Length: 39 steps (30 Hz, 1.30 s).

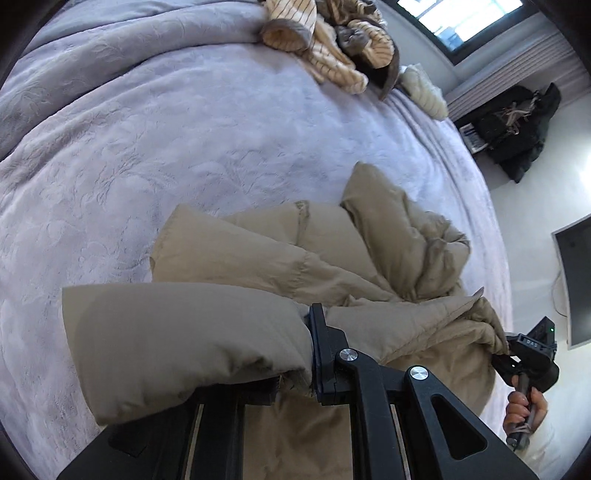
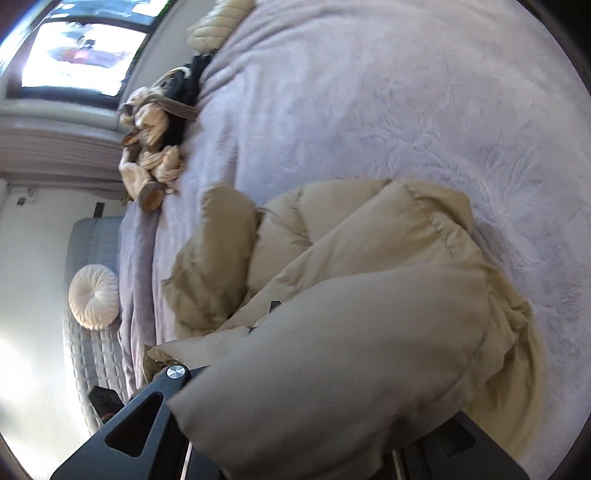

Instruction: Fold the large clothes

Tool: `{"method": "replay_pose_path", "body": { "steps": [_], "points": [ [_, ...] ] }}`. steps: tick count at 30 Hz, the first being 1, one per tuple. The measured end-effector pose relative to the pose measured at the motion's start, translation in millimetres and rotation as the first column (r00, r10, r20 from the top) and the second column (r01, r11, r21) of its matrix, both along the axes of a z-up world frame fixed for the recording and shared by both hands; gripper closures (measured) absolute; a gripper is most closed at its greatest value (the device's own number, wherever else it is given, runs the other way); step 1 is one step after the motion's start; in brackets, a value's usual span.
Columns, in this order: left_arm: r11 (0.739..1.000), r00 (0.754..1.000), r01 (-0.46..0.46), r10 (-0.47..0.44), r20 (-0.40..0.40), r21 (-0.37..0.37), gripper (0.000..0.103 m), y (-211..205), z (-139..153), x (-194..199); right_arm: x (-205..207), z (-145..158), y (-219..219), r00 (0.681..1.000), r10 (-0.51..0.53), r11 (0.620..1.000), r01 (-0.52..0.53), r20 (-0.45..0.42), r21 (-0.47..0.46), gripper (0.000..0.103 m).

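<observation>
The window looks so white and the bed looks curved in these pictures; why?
Left wrist view: the fisheye lens bows the bed, and the window is blown out by daylight. Right wrist view: the window is again overexposed and smeared, glare whitens the wall, and the tan jacket close to the lens looks soft.

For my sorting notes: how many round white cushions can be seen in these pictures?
1. The round white cushion lies on a grey quilted surface beside the bed, at the left in the right wrist view. Others may be hidden behind the beige puffer coat.
</observation>
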State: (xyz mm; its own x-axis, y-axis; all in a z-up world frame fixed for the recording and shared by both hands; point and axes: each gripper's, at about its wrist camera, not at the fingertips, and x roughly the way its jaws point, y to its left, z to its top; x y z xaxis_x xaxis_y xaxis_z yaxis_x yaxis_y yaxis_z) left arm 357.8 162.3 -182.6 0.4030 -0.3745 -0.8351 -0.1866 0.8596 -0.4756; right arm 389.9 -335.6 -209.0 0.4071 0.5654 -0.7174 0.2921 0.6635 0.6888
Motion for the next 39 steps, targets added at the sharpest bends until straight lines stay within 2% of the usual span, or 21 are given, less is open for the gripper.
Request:
{"method": "replay_pose_path", "body": {
  "steps": [4,6,7,8,9,10,11,13,14,15,16,17,18,19,22,26,28,29,31,35,39],
  "points": [
    [0.998,0.999,0.047,-0.048,0.020,0.052,0.081,-5,18,-9,1,-2,0,1.000,-0.005,1.000,0.005,0.003,0.003,0.090],
    [0.996,0.997,0.068,-0.070,0.036,0.060,0.049,-5,27,-16,-2,2,-2,1.000,-0.002,1.000,0.002,0.006,0.009,0.083],
    [0.994,0.996,0.060,-0.066,0.058,0.094,0.010,-4,37,-22,-2,4,-2,1.000,-0.003,1.000,0.003,0.007,0.015,0.078],
    [0.992,0.995,0.050,-0.059,0.077,0.120,0.000,-3,45,-27,-3,8,-4,1.000,-0.002,1.000,0.002,0.011,0.030,0.063],
    [0.988,0.992,0.039,-0.057,0.113,0.152,0.000,-3,55,-33,-4,13,-5,1.000,-0.002,0.999,0.001,0.019,0.039,0.042],
    [0.986,0.989,0.047,-0.068,0.130,0.161,0.000,-2,63,-37,-6,19,-5,0.999,0.001,0.999,-0.002,0.034,0.040,0.034],
    [0.985,0.989,0.039,-0.062,0.133,0.169,0.000,-1,67,-40,-7,25,-5,0.999,0.004,0.999,-0.005,0.048,0.035,0.029],
    [0.977,0.987,0.024,-0.056,0.148,0.213,0.000,-3,72,-44,-9,38,-3,0.997,0.023,1.000,-0.024,0.071,0.012,0.029],
    [0.969,0.985,0.034,-0.074,0.156,0.244,0.005,-7,72,-44,-12,43,-2,0.996,0.031,0.999,-0.030,0.079,-0.010,0.029],
    [0.960,0.984,0.041,-0.088,0.158,0.278,0.011,-12,71,-42,-16,49,0,0.995,0.041,0.998,-0.037,0.087,-0.045,0.031],
    [0.951,0.983,0.050,-0.100,0.151,0.306,0.025,-18,67,-40,-20,52,5,0.993,0.062,0.995,-0.054,0.096,-0.083,0.038],
    [0.948,0.984,0.061,-0.110,0.141,0.313,0.043,-21,65,-37,-23,54,10,0.991,0.086,0.991,-0.074,0.104,-0.116,0.063],
    [0.949,0.985,0.083,-0.125,0.121,0.305,0.054,-26,56,-31,-26,55,20,0.985,0.135,0.977,-0.115,0.104,-0.178,0.083],
    [0.948,0.985,0.093,-0.132,0.111,0.305,0.070,-29,49,-26,-26,54,29,0.980,0.177,0.961,-0.151,0.096,-0.230,0.086],
    [0.934,0.989,0.072,-0.113,0.100,0.350,0.072,-29,29,-12,-23,48,44,0.967,0.241,0.915,-0.198,0.084,-0.352,0.090],
    [0.935,0.996,0.033,-0.061,0.070,0.352,0.072,-16,2,11,-4,44,31,0.972,0.222,0.838,-0.147,0.082,-0.525,0.090],
    [0.929,0.997,0.032,-0.054,0.048,0.369,0.072,-16,-12,25,5,37,22,0.975,0.208,0.821,-0.132,0.076,-0.555,0.091],
    [0.925,0.997,0.034,-0.055,0.045,0.379,0.072,-17,-17,30,13,30,14,0.979,0.190,0.814,-0.119,0.068,-0.568,0.094],
    [0.918,0.998,0.036,-0.055,0.036,0.396,0.072,-22,-27,42,24,21,5,0.986,0.159,0.817,-0.100,0.055,-0.569,0.096],
    [0.921,0.999,0.023,-0.036,0.025,0.388,0.072,-26,-42,58,49,-12,-12,0.996,0.094,0.852,-0.081,-0.002,-0.518,0.098],
    [0.921,0.999,0.021,-0.035,0.029,0.389,0.072,-28,-53,66,58,-33,-15,0.996,0.086,0.854,-0.085,-0.021,-0.514,0.100]
  ]
}}
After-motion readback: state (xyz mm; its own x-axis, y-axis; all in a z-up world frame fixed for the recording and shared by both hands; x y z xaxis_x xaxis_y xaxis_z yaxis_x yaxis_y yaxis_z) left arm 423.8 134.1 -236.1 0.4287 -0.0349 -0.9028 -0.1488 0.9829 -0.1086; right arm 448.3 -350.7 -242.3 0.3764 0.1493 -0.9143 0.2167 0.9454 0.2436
